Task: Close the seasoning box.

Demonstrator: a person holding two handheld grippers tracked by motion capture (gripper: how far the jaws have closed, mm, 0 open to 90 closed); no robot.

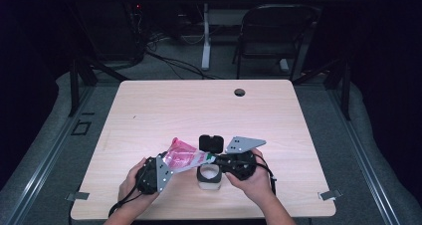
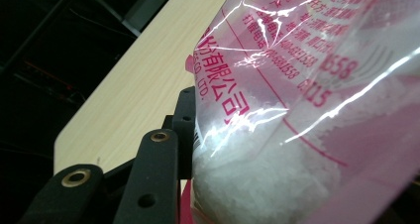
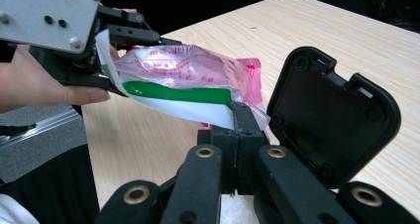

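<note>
A clear plastic bag with pink print and white granules hangs between my two grippers above the table's near edge. My left gripper is shut on the bag's fat end; in the left gripper view the bag presses against the black finger. My right gripper is shut on the bag's white and green corner, its jaws meeting on that edge of the bag. Just below the bag stands a white container with its black flip lid open and upright. The lid stands right beside my right jaws.
The light wooden table has a round cable hole near its far edge. A folding chair and a desk leg stand on the floor beyond the table. A hand holds the left gripper.
</note>
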